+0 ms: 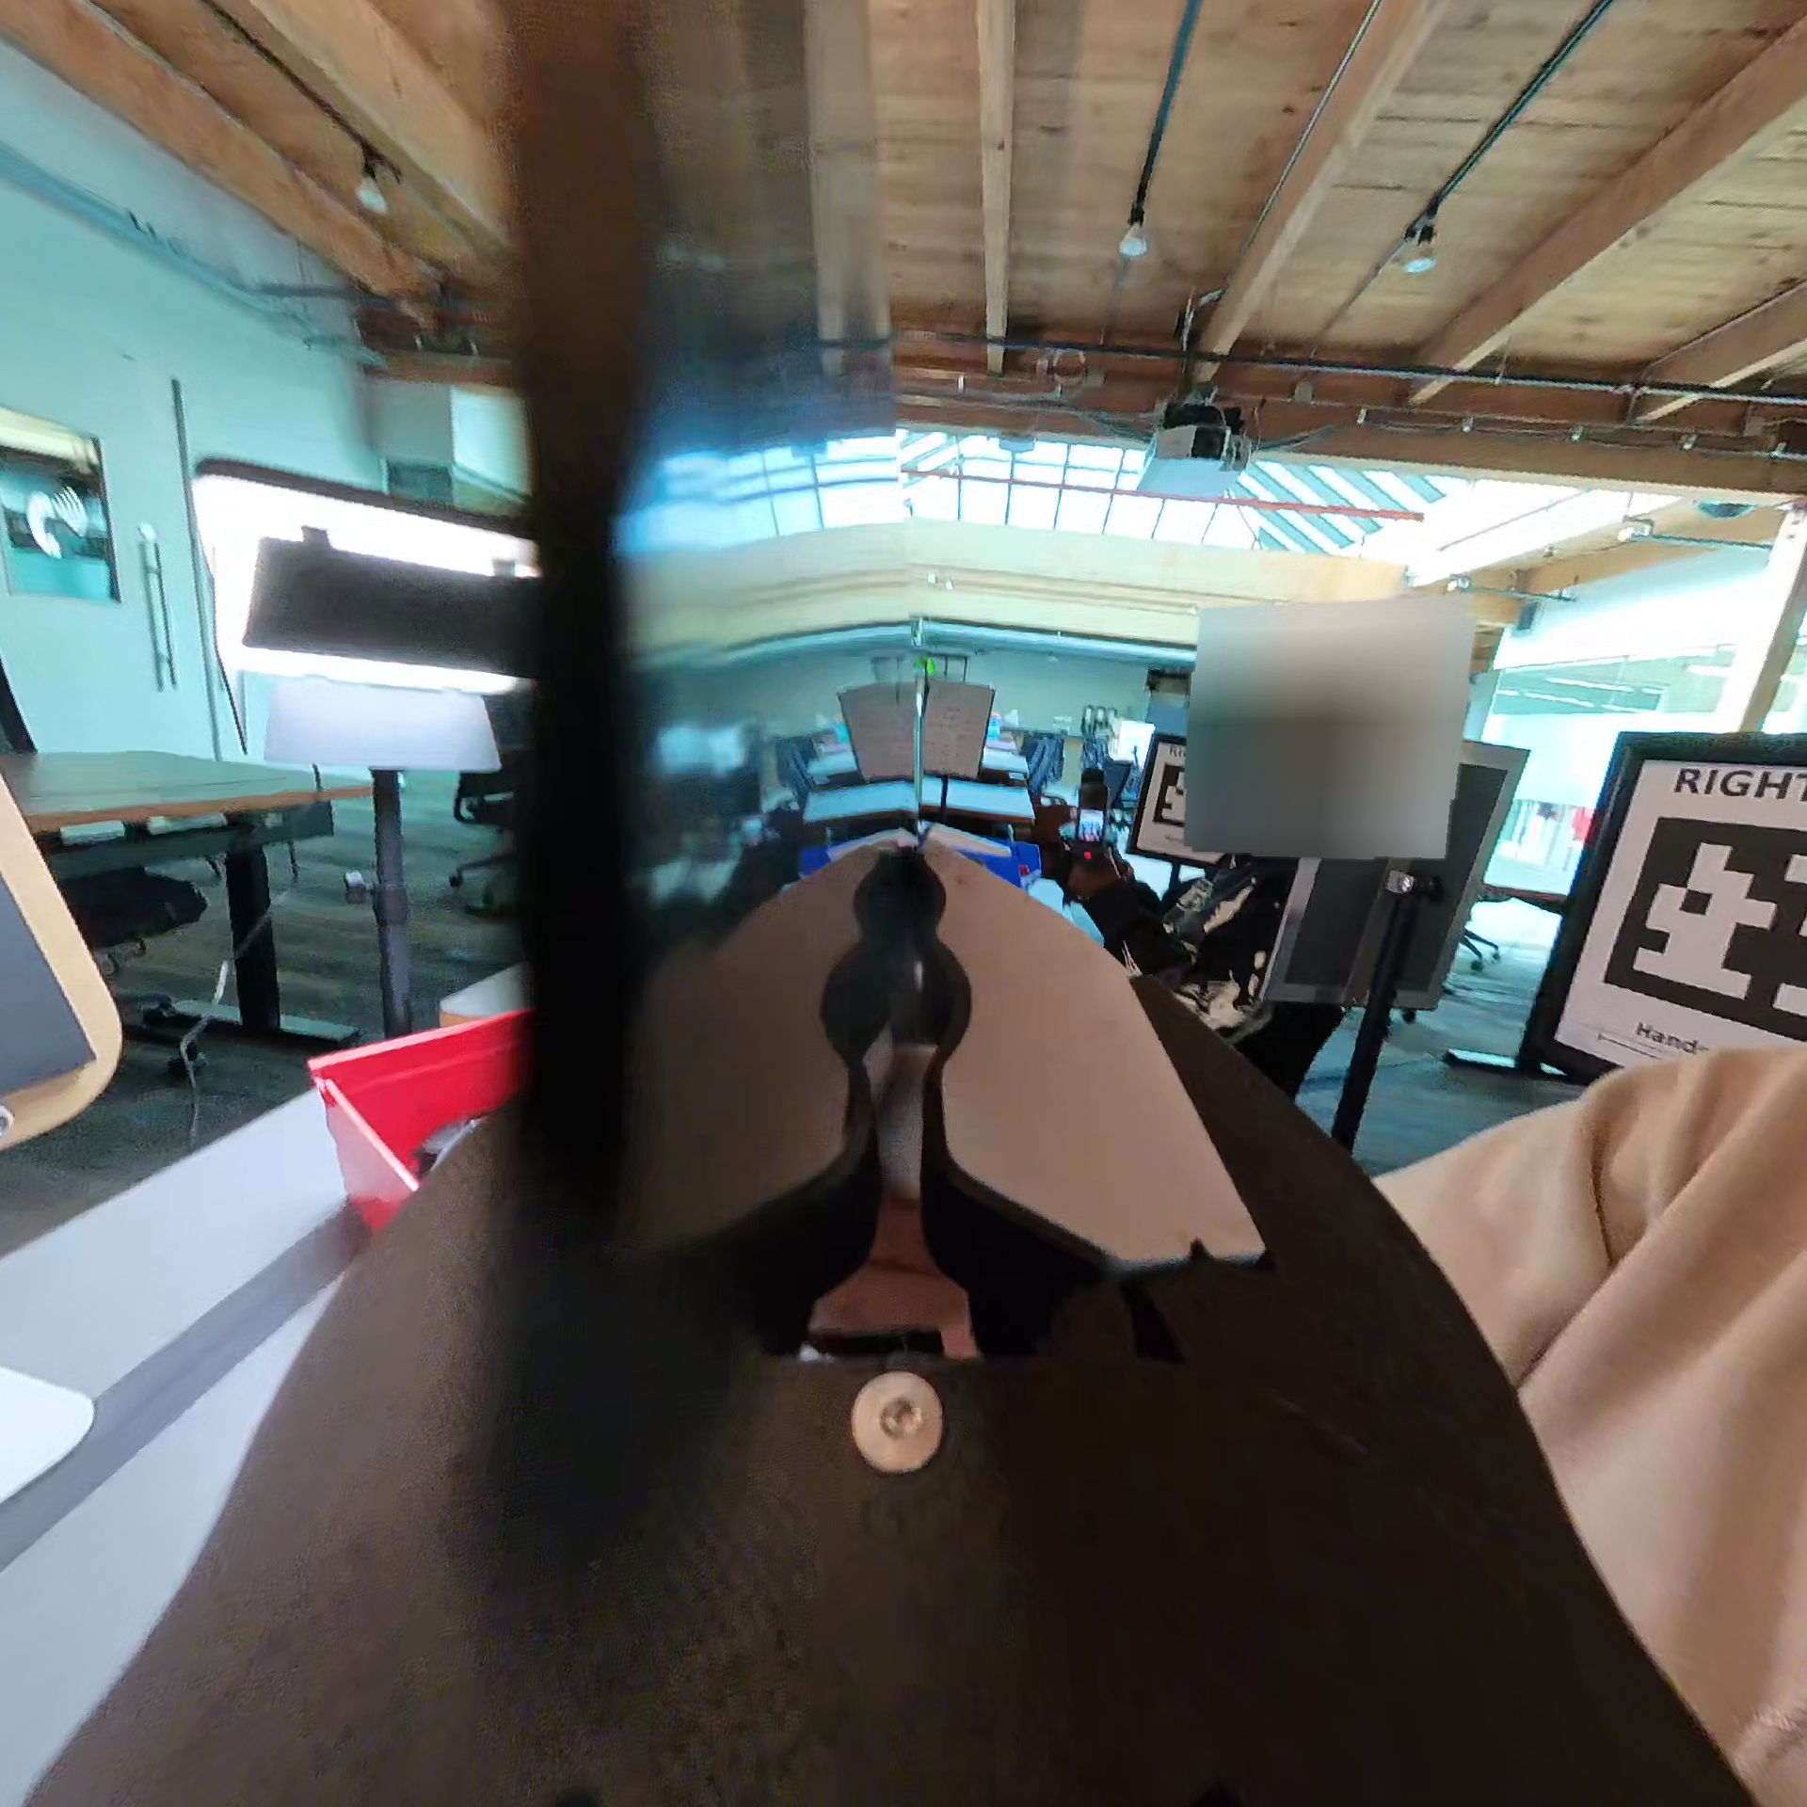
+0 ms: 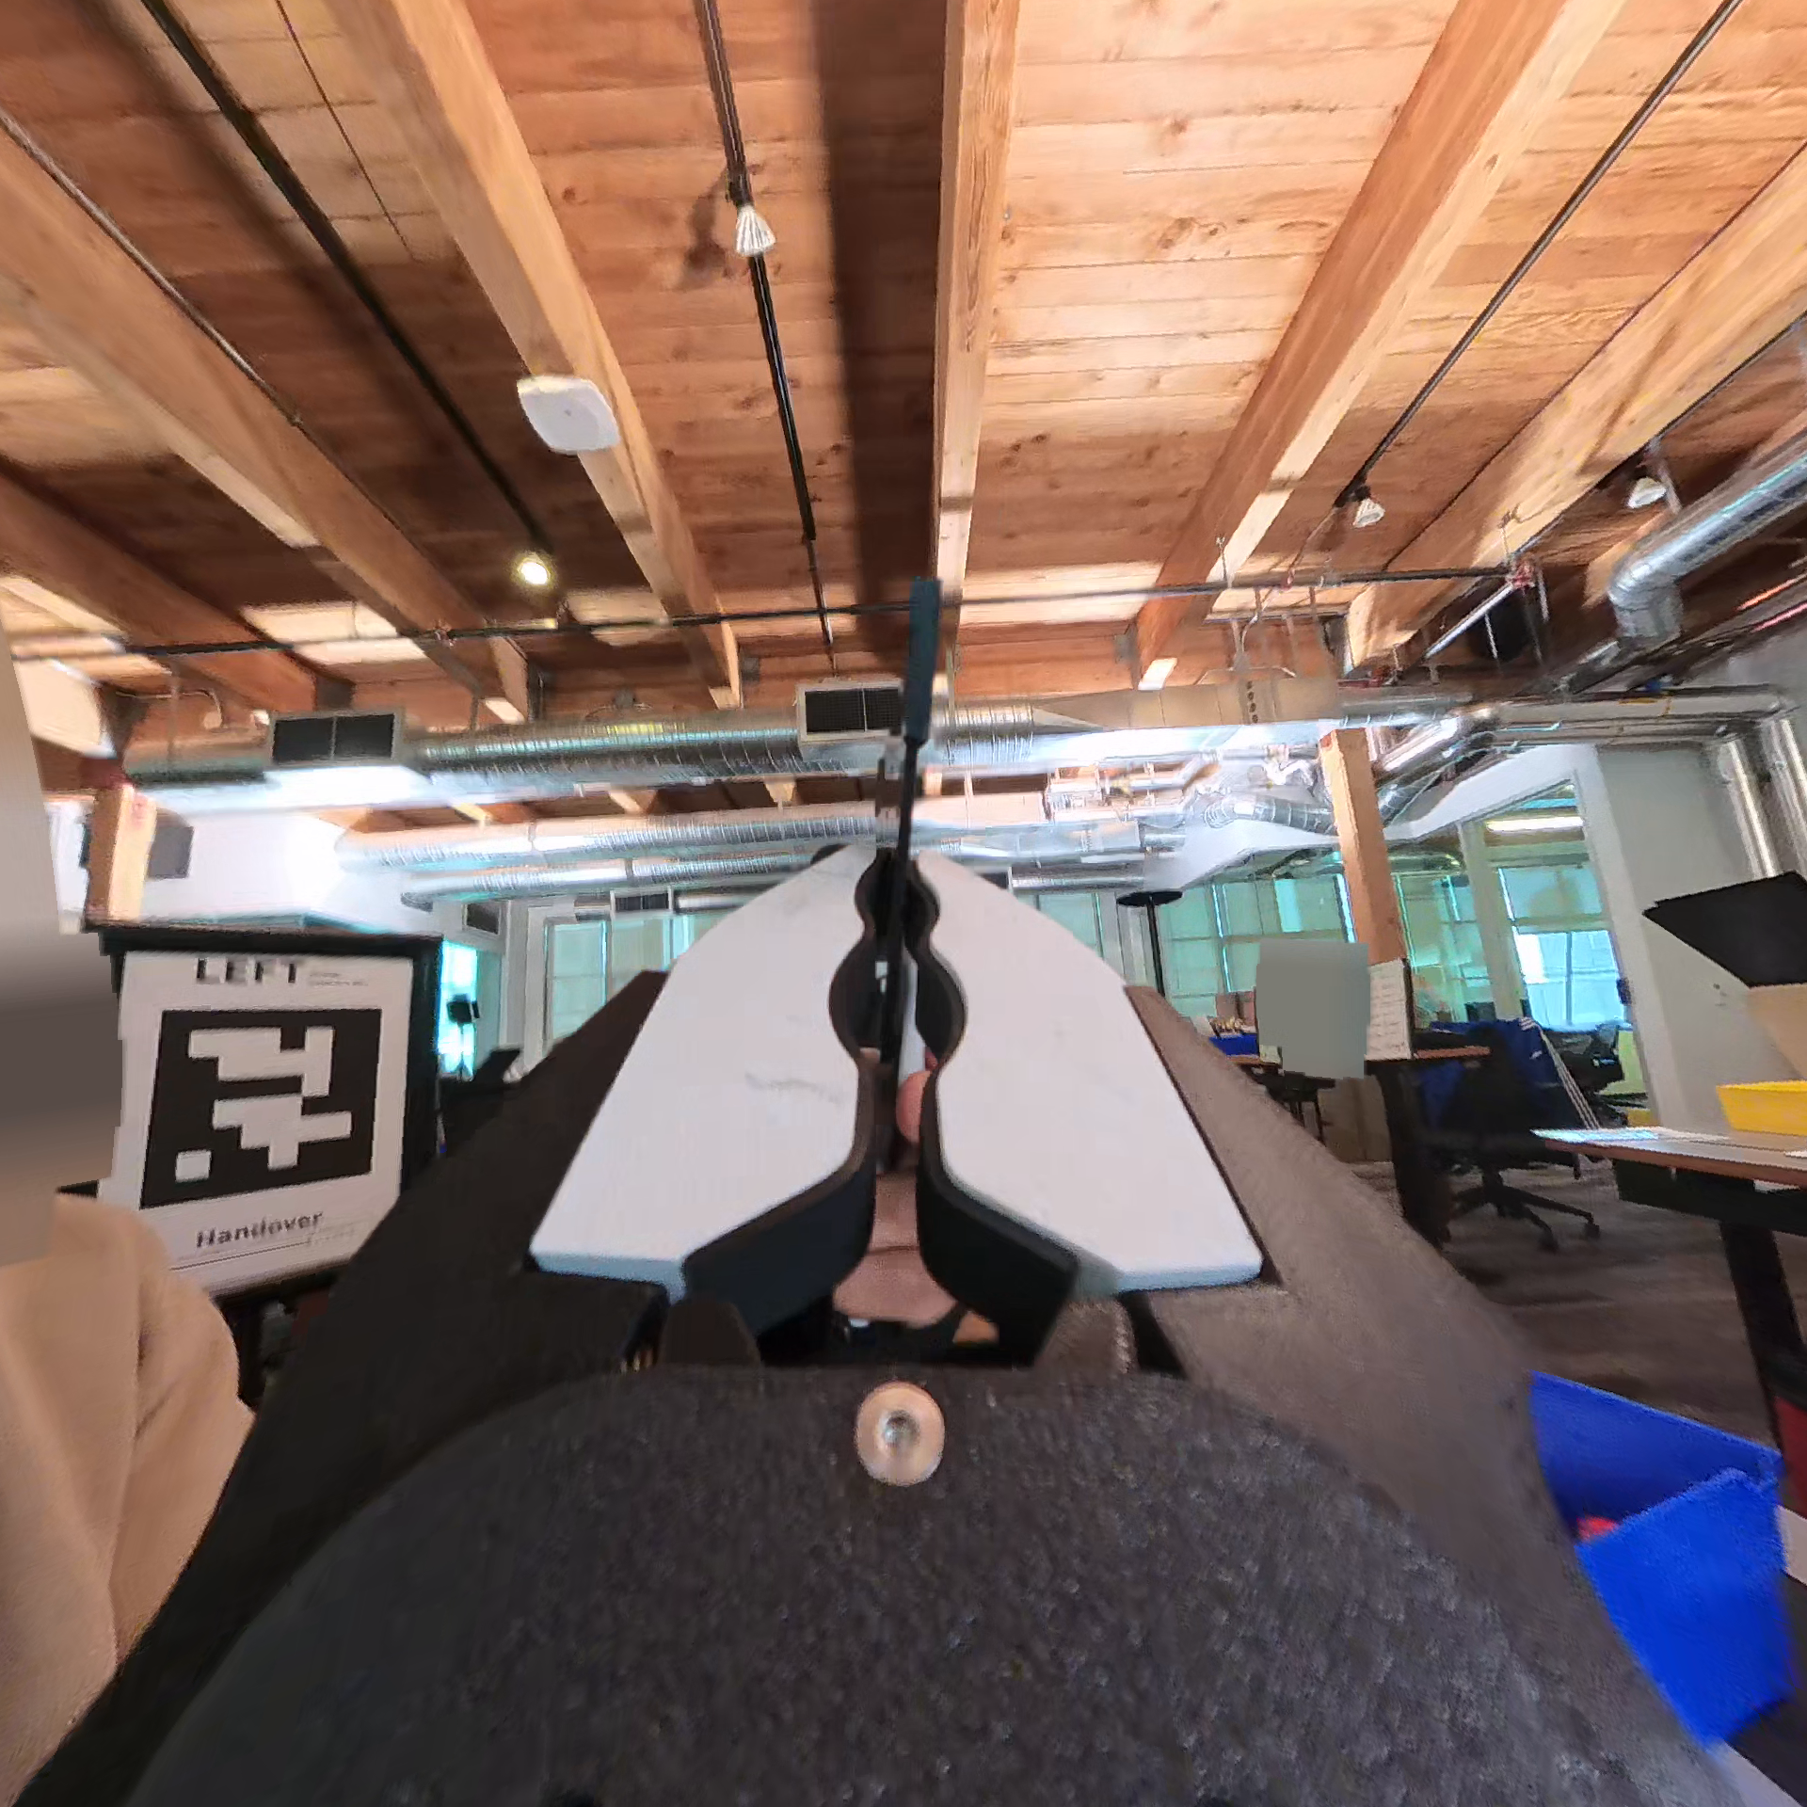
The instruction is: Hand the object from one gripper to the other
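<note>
Both tilted up toward the ceiling, the right gripper (image 2: 898, 865) pinches a thin black rod (image 2: 914, 724) upright, while the left gripper (image 1: 907, 853) has its fingers together, empty.

A red bin (image 1: 420, 1095) sits low on the left, near a lamp (image 1: 381, 724) on a black pole. A blue bin (image 2: 1682, 1564) sits low on the right, and a yellow tray (image 2: 1760, 1107) rests on a desk (image 2: 1682, 1159). Wooden beams (image 2: 953, 293) run across the ceiling.
</note>
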`<move>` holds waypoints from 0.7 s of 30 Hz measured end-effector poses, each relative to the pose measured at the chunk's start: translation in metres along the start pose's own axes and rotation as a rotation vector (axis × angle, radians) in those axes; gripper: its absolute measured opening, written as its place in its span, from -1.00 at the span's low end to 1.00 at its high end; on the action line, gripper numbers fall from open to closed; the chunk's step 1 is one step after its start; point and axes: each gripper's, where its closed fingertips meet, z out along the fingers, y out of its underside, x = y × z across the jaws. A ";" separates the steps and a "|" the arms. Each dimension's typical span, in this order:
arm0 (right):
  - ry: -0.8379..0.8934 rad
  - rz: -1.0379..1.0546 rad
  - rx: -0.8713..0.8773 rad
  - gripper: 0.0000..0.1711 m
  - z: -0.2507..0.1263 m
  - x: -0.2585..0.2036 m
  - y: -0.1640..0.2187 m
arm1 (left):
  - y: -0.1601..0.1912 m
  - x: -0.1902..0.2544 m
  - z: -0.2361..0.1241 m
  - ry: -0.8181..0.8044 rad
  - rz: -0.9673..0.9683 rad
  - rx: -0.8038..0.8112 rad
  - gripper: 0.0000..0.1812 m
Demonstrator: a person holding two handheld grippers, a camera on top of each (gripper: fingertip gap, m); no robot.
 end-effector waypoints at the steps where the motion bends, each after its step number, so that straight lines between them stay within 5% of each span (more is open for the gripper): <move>1: 0.006 0.016 0.040 -0.98 0.001 -0.001 0.000 | -0.003 0.000 0.001 -0.005 0.010 0.028 -0.97; 7: 0.056 0.320 0.338 -0.98 -0.014 0.018 -0.012 | -0.006 -0.006 0.015 -0.079 0.017 0.176 -0.80; 10: 0.072 0.328 0.360 -0.98 -0.020 0.025 -0.016 | 0.002 -0.017 0.020 -0.182 0.084 0.150 -0.95; 21: -0.113 -0.013 -0.238 -0.98 -0.005 -0.005 0.023 | 0.003 0.004 -0.015 -0.017 0.065 -0.126 -0.98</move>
